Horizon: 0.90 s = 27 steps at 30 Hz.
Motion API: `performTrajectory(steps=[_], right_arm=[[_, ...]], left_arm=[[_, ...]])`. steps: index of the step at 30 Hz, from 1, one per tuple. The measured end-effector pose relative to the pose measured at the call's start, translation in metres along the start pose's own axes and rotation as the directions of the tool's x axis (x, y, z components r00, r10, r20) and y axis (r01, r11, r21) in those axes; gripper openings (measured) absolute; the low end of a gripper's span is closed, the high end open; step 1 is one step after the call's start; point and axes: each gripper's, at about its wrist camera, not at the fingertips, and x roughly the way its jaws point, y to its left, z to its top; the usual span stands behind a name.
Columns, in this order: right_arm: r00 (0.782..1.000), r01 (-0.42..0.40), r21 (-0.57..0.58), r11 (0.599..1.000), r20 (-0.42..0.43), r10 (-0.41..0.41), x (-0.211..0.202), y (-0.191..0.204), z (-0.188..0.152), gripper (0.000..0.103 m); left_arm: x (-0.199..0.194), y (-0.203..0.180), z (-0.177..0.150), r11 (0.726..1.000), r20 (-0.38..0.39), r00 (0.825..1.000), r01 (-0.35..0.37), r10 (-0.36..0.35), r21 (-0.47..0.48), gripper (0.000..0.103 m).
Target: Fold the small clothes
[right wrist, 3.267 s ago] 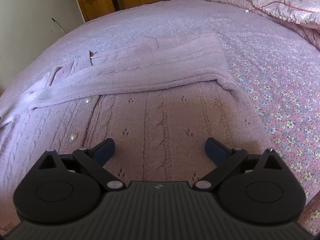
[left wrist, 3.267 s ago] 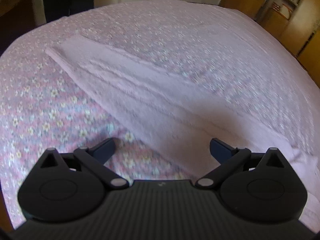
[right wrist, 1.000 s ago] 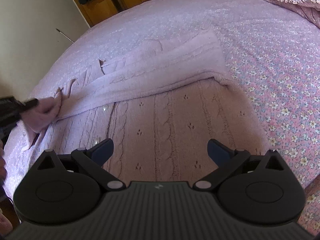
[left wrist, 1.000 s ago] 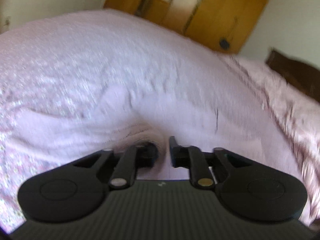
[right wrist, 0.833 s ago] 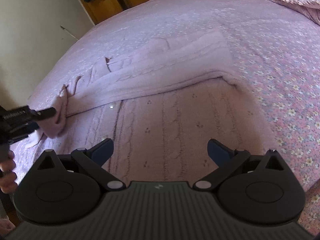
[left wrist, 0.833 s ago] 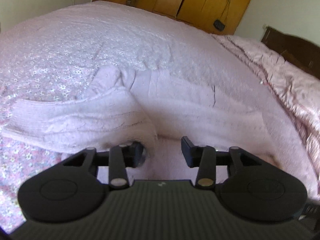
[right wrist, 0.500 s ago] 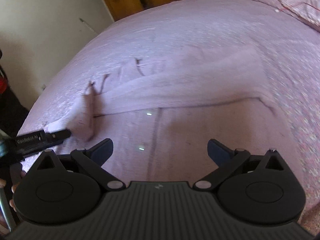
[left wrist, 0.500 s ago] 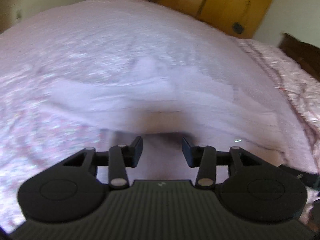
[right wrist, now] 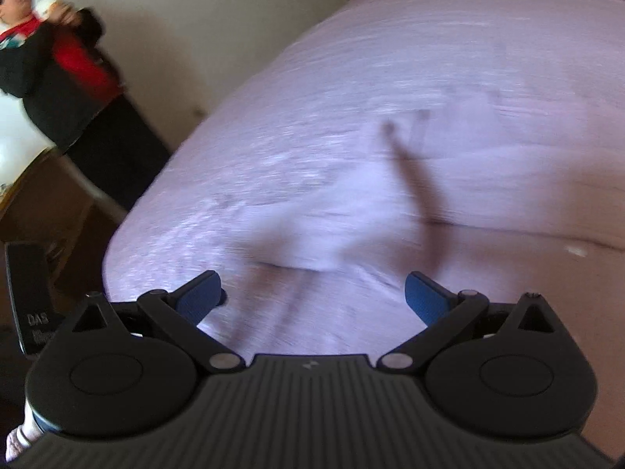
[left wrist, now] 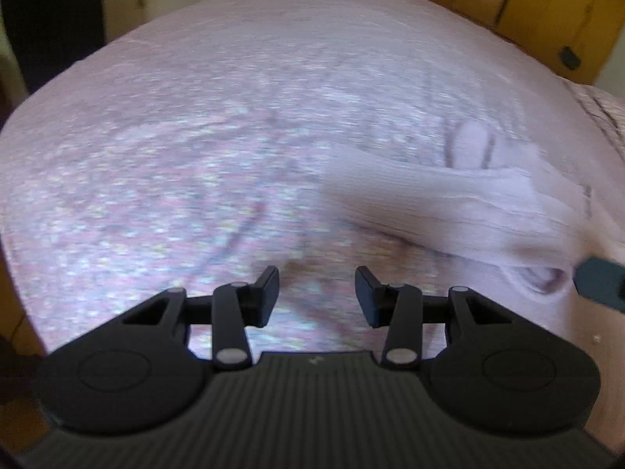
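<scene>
A lilac cable-knit cardigan (right wrist: 449,203) lies spread on the bed, blurred by motion. In the left wrist view its folded-over sleeve (left wrist: 461,199) lies at the right, its cuff opening near the right edge. My left gripper (left wrist: 317,287) hovers over the flowered bedspread (left wrist: 175,179), left of the sleeve, jaws apart with nothing between them. My right gripper (right wrist: 312,287) stands wide open above the cardigan's near part and holds nothing. One blue finger (left wrist: 599,285) of the right gripper shows beside the cuff.
The bed's left edge (right wrist: 129,211) drops to a dark floor. A person in a black and red top (right wrist: 58,78) stands by the wall beyond it. Wooden wardrobes (left wrist: 539,4) stand behind the bed. The left gripper's black body (right wrist: 29,297) shows at the left edge.
My left gripper opened, let go of the sleeve and swung left over the bedspread. My right gripper, still open, swung left across the cardigan toward the bed's edge.
</scene>
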Motion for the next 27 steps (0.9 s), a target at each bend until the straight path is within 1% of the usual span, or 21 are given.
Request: performTrajectory(steps=[2, 6, 11, 15, 17, 19, 22, 23, 24, 25, 26, 27], right_arm=[[1.0, -0.004, -0.011, 1.0, -0.025, 0.003, 0.018, 0.012, 0.009, 0.103], [0.998, -0.023, -0.077, 0.997, -0.054, 0.019, 0.048, 0.03, 0.022, 0.103], [0.996, 0.006, -0.131, 0.991, -0.092, -0.018, 0.085, 0.044, 0.026, 0.103], [0.988, 0.048, -0.146, 0.988, -0.137, -0.068, 0.119, 0.043, 0.023, 0.103], [0.986, 0.061, -0.173, 0.983, -0.14, -0.086, 0.13, 0.042, 0.019, 0.103], [0.983, 0.093, -0.226, 0.97, -0.134, -0.126, 0.135, 0.049, 0.015, 0.103], [0.968, 0.166, -0.326, 0.931, -0.125, -0.217, 0.142, 0.065, 0.007, 0.102], [0.965, 0.182, -0.331, 0.926, -0.119, -0.232, 0.144, 0.067, 0.005, 0.101], [0.961, 0.201, -0.343, 0.918, -0.111, -0.252, 0.144, 0.069, 0.004, 0.096], [0.959, 0.216, -0.35, 0.911, -0.101, -0.266, 0.141, 0.069, 0.004, 0.089], [0.956, 0.23, -0.353, 0.907, -0.091, -0.278, 0.14, 0.069, 0.004, 0.086], [0.953, 0.246, -0.357, 0.901, -0.08, -0.292, 0.137, 0.068, 0.004, 0.077]], left_arm=[[0.001, 0.007, 0.0, 1.0, -0.012, 1.0, -0.005, 0.005, -0.009, 0.045], [0.007, 0.017, -0.001, 1.0, -0.038, 0.999, -0.004, 0.003, -0.03, 0.045], [0.011, 0.019, -0.003, 1.0, -0.039, 0.999, 0.005, -0.006, -0.022, 0.045], [0.013, 0.02, -0.005, 0.999, -0.038, 0.999, 0.012, -0.014, -0.034, 0.045], [0.014, 0.02, -0.005, 0.999, -0.04, 0.999, 0.014, -0.016, -0.032, 0.045], [0.014, 0.02, -0.006, 0.999, -0.043, 0.999, 0.013, -0.014, -0.034, 0.045], [0.013, 0.018, -0.004, 1.0, -0.047, 0.999, 0.004, -0.005, -0.026, 0.045], [0.012, 0.018, -0.005, 1.0, -0.043, 0.999, 0.001, -0.002, -0.017, 0.045], [0.012, 0.018, -0.004, 1.0, -0.047, 0.999, -0.005, 0.005, -0.011, 0.045], [0.011, 0.018, -0.004, 1.0, -0.048, 0.999, -0.002, 0.001, -0.008, 0.045], [0.01, 0.018, -0.004, 1.0, -0.049, 0.999, 0.001, -0.002, -0.009, 0.045], [0.009, 0.019, -0.005, 1.0, -0.05, 0.999, 0.002, -0.003, -0.012, 0.045]])
